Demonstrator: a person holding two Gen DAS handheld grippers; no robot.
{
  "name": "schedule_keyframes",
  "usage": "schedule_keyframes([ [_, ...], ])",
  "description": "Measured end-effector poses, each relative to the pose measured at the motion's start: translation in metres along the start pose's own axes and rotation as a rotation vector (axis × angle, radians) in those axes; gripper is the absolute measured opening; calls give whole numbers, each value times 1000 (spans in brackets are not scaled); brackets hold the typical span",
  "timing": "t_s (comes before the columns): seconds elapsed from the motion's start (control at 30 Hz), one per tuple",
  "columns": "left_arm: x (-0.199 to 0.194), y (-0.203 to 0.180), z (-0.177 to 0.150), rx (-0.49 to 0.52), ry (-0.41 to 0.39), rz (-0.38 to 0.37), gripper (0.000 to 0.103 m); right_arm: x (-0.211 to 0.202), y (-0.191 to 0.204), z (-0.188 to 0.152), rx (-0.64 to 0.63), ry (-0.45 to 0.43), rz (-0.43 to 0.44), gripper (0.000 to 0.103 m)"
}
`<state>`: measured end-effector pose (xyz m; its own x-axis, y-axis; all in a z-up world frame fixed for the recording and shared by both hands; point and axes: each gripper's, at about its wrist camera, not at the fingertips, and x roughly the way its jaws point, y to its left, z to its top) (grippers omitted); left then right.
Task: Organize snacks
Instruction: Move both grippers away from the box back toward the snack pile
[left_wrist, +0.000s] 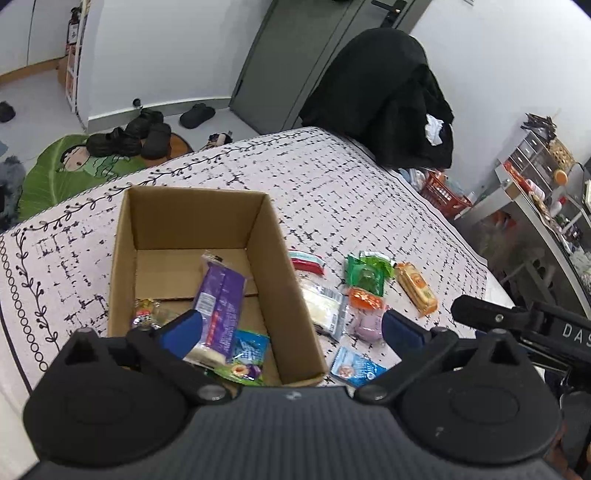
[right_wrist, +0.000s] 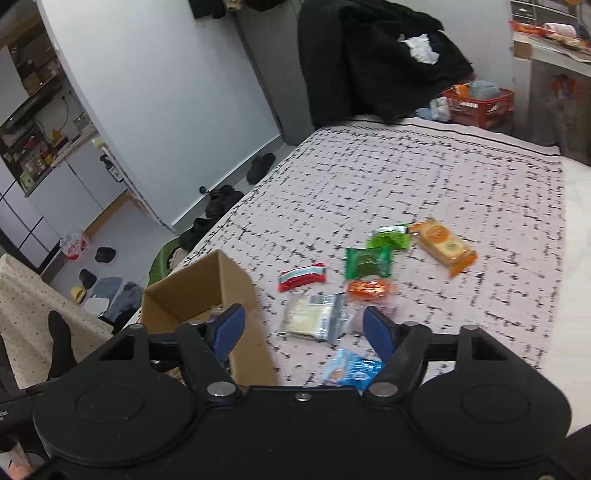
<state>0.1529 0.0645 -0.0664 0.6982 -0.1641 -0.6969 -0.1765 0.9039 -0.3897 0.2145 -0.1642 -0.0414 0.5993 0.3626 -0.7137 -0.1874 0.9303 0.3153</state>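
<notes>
An open cardboard box (left_wrist: 192, 236) stands on the patterned bedspread (left_wrist: 332, 177). Inside it lie a purple packet (left_wrist: 218, 299), a blue packet (left_wrist: 247, 349) and a small clear-wrapped sweet (left_wrist: 146, 314). My left gripper (left_wrist: 291, 328) hangs open over the box's right wall with nothing between its blue pads. Right of the box lie loose snacks: a red-striped packet (right_wrist: 303, 277), a white packet (right_wrist: 312, 317), green packets (right_wrist: 367, 262), an orange bar (right_wrist: 443, 245), an orange packet (right_wrist: 369, 290) and a blue packet (right_wrist: 351, 369). My right gripper (right_wrist: 304, 332) stands open above the white packet, holding nothing.
A black coat (left_wrist: 384, 96) hangs beyond the bed's far edge, with a red basket (right_wrist: 480, 103) beside it. Dark shoes (left_wrist: 129, 136) and a green mat (left_wrist: 74, 170) lie on the floor left of the bed. A cluttered shelf unit (left_wrist: 535, 173) stands at right.
</notes>
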Motion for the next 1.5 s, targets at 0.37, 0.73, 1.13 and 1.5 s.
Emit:
schedule_keyframes([
  [0.37,-9,-31,-4,66,-42,-35,103,-20,-38,-7,15,-49,-45,98],
  [0.73,-9,-69,-12,131,-43,-44,103,-24,-58,-18,3,-52,-49,103],
  [1.13,1,-102,-25,202,-22,-2,103,-23,-87,-25,8,-63,-67,103],
  [1.5,15,-120,-37,218,-13,33,103,-17,-123,-26,59,-36,-22,103],
])
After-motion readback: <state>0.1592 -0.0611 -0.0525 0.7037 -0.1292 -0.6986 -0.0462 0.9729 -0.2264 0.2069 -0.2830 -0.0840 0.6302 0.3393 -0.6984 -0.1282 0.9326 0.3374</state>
